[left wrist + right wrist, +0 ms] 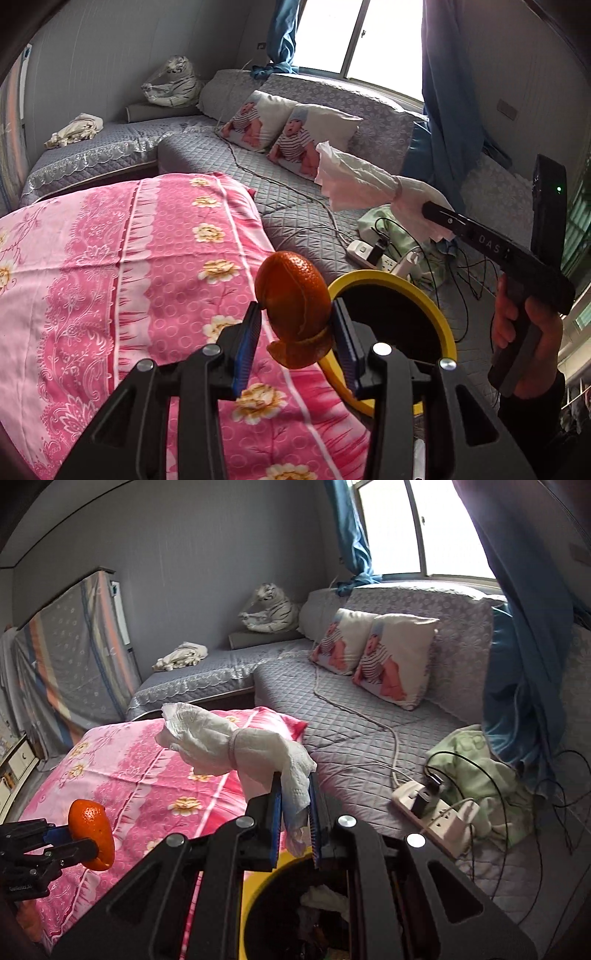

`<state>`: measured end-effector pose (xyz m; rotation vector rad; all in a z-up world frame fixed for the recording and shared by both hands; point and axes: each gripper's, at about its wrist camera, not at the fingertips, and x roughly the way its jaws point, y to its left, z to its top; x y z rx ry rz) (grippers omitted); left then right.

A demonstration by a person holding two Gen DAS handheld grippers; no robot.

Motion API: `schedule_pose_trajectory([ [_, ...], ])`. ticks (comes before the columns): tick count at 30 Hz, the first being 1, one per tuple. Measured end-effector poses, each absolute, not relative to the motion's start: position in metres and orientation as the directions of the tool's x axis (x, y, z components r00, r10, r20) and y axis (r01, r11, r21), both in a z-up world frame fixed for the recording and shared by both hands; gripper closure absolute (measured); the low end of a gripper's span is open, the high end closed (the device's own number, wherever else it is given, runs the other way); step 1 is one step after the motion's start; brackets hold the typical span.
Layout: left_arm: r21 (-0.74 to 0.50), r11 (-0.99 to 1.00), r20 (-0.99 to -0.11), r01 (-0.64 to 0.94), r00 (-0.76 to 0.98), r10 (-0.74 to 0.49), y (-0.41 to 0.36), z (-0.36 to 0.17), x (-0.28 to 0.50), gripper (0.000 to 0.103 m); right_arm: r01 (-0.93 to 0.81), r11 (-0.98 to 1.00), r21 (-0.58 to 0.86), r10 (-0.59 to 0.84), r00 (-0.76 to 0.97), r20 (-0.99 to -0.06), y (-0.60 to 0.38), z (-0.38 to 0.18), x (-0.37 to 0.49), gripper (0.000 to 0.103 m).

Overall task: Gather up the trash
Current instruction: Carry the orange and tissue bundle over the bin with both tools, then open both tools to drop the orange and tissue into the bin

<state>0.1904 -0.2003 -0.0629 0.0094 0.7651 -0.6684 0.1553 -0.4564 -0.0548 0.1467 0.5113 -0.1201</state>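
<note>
While both pieces are lifted but not yet dropped, orange peel point(295, 310) sits clamped in left gripper point(295, 325) beside yellow-rimmed bin point(439, 306); right gripper point(295, 812) pinches tissue point(236, 746) above bin w/ trash inside.

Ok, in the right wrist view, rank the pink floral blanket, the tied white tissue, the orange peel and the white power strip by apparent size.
1. pink floral blanket
2. tied white tissue, though nearness to the camera enlarges it
3. white power strip
4. orange peel
</note>
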Motion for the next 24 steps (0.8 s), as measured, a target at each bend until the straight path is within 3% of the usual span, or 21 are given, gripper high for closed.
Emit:
schedule_pose_trajectory([
  [9,-0.221,0.728,-0.665,0.649,0.446,-0.599,-0.275,-0.079,0.186,0.066,0.315,0.942,0.115,-0.21,0.821,-0.531,-0.516,-0.085,0.118,0.091],
  [22,-0.221,0.704,-0.723,0.675,0.371,-0.583,-0.326,-0.12,0.183,0.065,0.406,0.901,0.152,-0.224,0.736,-0.639,-0.545,-0.142,0.114,0.09],
  [24,-0.219,0.707,-0.727,0.672,0.371,-0.578,-0.326,-0.122,0.182,0.061,0.417,0.896,0.154,-0.227,0.726,-0.649,-0.545,-0.145,0.114,0.084],
])
